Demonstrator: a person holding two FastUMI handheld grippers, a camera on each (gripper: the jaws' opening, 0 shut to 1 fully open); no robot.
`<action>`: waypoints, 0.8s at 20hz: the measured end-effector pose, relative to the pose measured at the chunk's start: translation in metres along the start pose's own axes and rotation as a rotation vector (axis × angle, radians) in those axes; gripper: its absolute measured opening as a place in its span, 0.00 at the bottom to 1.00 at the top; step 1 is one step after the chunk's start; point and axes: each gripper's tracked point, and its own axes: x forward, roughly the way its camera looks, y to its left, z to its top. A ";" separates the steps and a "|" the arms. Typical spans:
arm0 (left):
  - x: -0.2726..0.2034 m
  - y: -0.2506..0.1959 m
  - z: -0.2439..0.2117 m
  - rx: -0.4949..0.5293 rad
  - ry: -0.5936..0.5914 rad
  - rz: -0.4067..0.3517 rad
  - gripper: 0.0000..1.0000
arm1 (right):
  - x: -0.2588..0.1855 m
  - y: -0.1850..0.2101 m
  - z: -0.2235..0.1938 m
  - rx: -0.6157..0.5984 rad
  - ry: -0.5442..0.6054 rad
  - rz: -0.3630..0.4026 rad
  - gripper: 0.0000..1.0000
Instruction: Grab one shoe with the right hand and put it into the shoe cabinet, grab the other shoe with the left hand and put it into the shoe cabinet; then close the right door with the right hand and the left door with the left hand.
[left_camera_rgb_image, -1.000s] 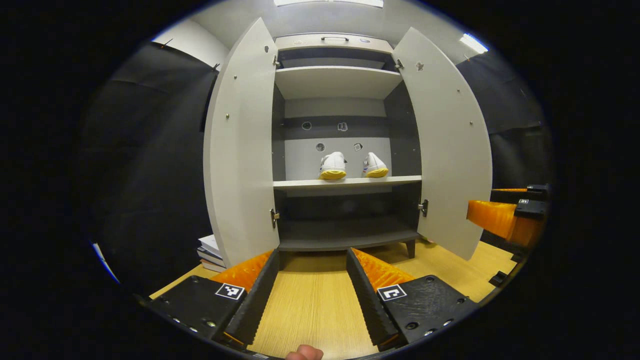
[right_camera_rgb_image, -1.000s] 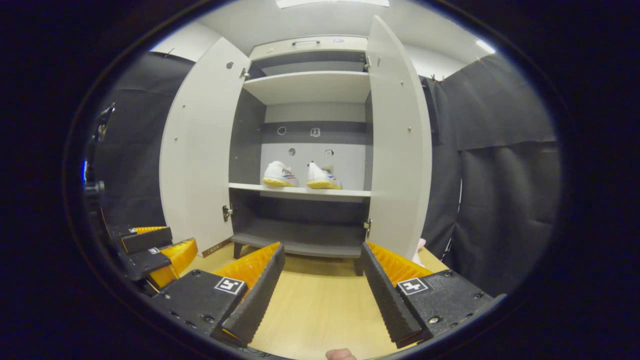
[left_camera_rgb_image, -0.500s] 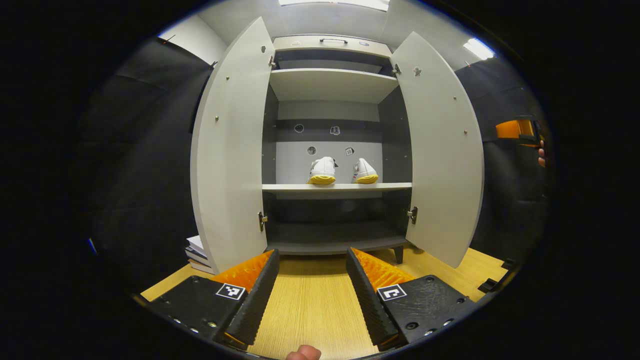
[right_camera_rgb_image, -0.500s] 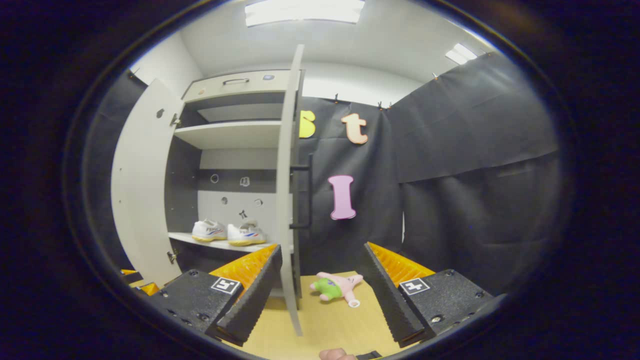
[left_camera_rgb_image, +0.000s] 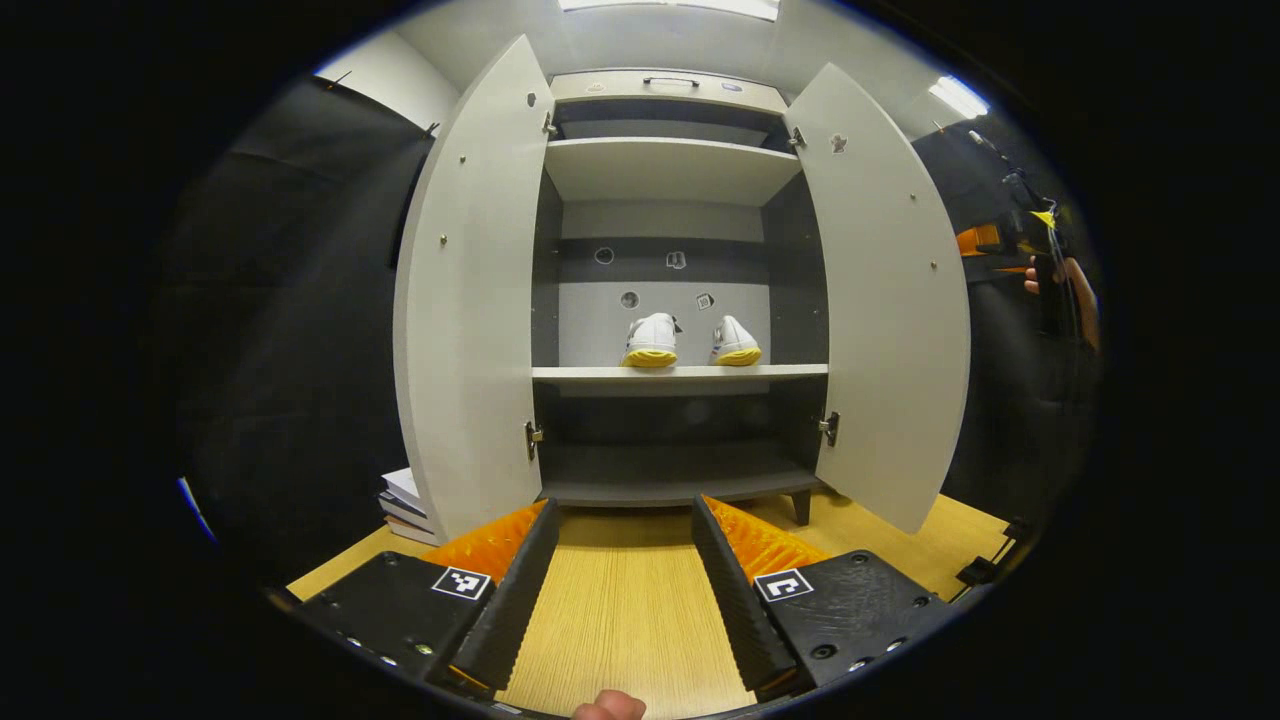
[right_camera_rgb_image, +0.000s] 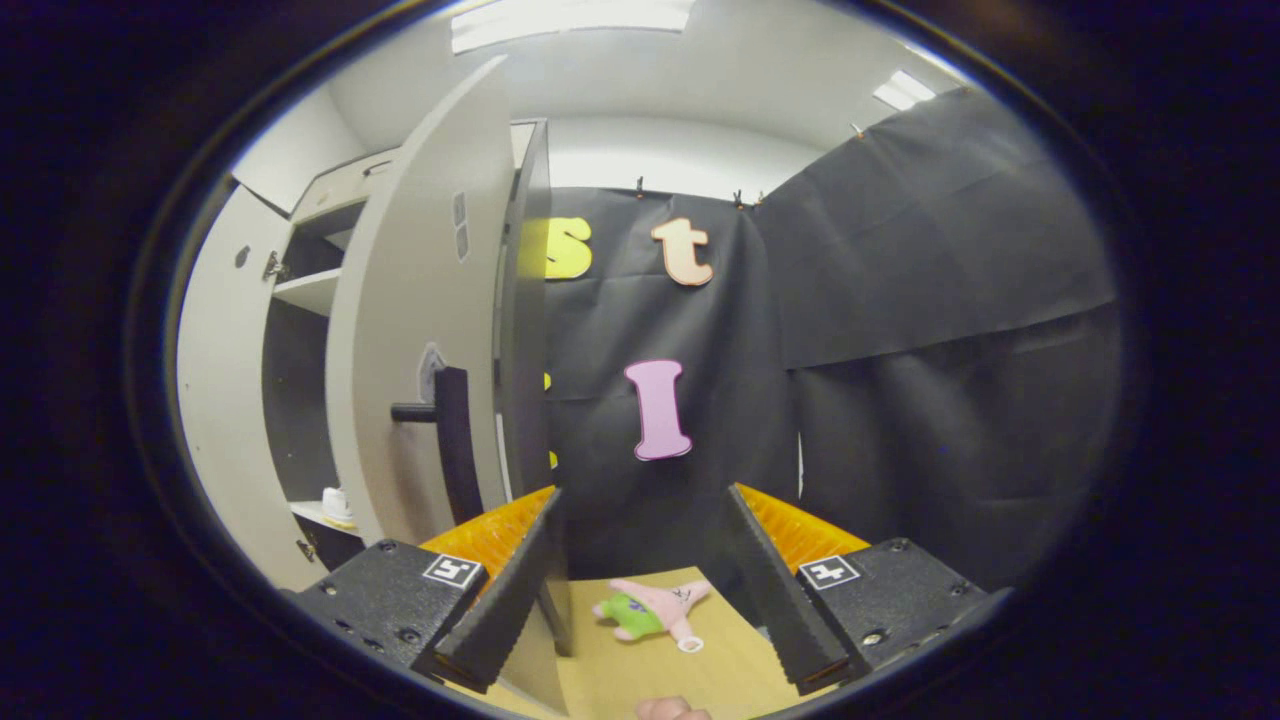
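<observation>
Both shoes (left_camera_rgb_image: 690, 342) sit side by side on the middle shelf (left_camera_rgb_image: 680, 373) of the shoe cabinet (left_camera_rgb_image: 668, 88), whose two doors stand wide. The left gripper (left_camera_rgb_image: 622, 585) hangs before it over the wooden counter (left_camera_rgb_image: 625, 620), jaws apart and empty. The right gripper (right_camera_rgb_image: 640, 575), jaws also apart and empty, faces the right door's (right_camera_rgb_image: 415, 300) outer side beside its black handle (right_camera_rgb_image: 450, 440), a plush toy (right_camera_rgb_image: 650, 610) lying beyond.

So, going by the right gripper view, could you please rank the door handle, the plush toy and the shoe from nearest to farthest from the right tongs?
1. Plush toy, on the floor just beyond the right tongs.
2. Door handle, up to the left on the open door.
3. Shoe, far left, inside on the shelf.
</observation>
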 end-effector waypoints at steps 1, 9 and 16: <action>-0.001 0.001 0.000 0.003 0.001 0.007 0.81 | 0.005 0.002 -0.001 -0.006 0.009 0.003 1.00; 0.001 0.000 -0.003 -0.006 0.006 0.009 0.81 | 0.010 0.025 -0.001 -0.046 0.031 0.023 0.89; 0.004 0.004 -0.003 -0.010 0.001 -0.003 0.81 | 0.001 0.104 -0.005 -0.050 0.011 0.149 0.95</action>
